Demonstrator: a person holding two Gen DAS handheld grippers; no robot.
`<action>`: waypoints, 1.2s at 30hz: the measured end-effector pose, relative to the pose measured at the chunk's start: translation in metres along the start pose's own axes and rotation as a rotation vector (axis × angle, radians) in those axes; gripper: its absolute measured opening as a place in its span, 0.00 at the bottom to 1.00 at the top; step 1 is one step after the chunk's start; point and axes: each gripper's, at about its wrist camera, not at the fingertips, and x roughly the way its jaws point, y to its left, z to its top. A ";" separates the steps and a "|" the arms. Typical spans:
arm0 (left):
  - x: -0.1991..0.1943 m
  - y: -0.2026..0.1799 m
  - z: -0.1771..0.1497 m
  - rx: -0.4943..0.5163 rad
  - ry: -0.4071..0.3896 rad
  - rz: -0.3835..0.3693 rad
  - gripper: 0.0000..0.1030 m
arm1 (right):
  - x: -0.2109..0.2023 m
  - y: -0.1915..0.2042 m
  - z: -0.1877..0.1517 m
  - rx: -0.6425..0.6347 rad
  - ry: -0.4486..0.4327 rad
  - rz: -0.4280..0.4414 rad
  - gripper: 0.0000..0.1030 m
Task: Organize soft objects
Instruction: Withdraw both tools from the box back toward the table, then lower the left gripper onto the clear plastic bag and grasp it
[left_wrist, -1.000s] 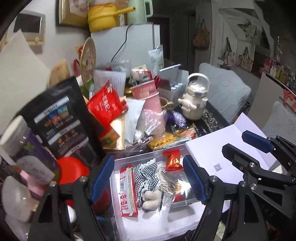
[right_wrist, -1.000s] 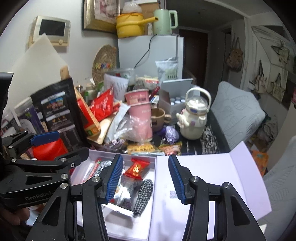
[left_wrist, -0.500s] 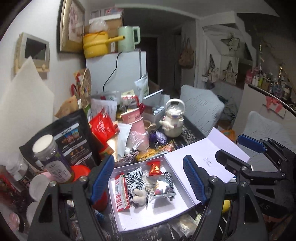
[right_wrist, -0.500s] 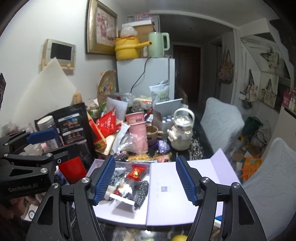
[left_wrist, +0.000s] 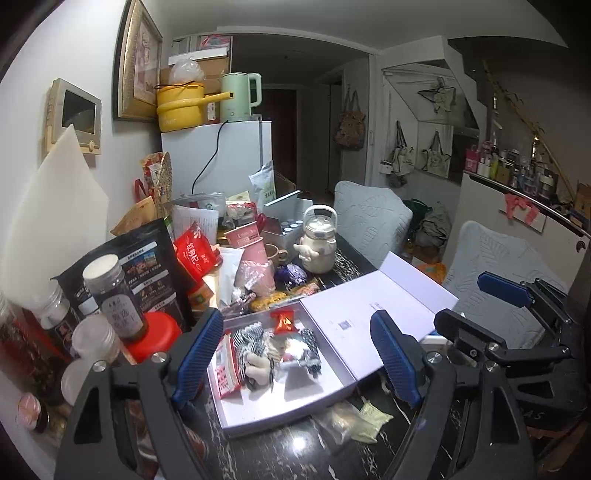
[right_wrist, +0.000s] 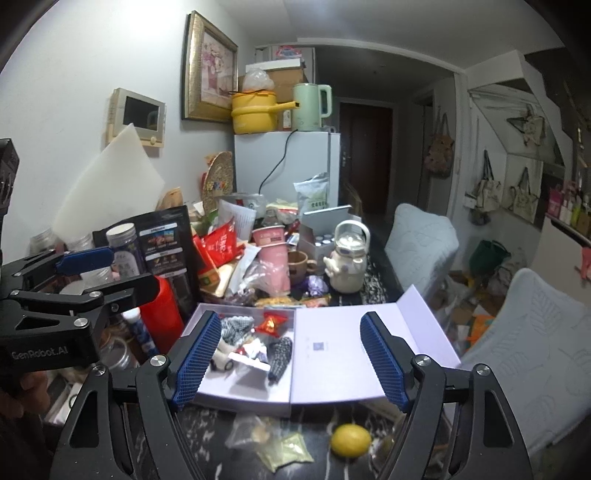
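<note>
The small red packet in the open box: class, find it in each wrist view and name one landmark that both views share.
Left wrist view: the red packet lies at the box's far edge, centre of the picture, between the open left gripper's fingers.
Right wrist view: the red packet lies at the box's far edge, left of centre.
Shared landmark: the cream teapot beyond the box.

Checkered cloths (left_wrist: 255, 334), plush toy (left_wrist: 258, 369) and snack packets (left_wrist: 227, 363) lie jumbled inside open white box (left_wrist: 295, 410).

Left gripper (left_wrist: 295, 354) jaws just widened, empty, above open white box (left_wrist: 280, 413), checkered cloth (left_wrist: 251, 338) and red sachet (left_wrist: 282, 321) inside, right gripper (left_wrist: 476, 306) alongside
</note>
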 end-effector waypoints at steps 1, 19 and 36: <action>-0.003 -0.001 -0.003 0.002 0.002 -0.003 0.80 | -0.004 0.001 -0.002 -0.002 -0.003 -0.003 0.76; -0.035 0.006 -0.066 -0.039 0.080 -0.071 0.80 | -0.042 0.025 -0.069 0.022 0.063 0.006 0.77; -0.010 0.015 -0.134 -0.066 0.234 -0.099 0.80 | -0.010 0.034 -0.141 0.091 0.228 0.032 0.77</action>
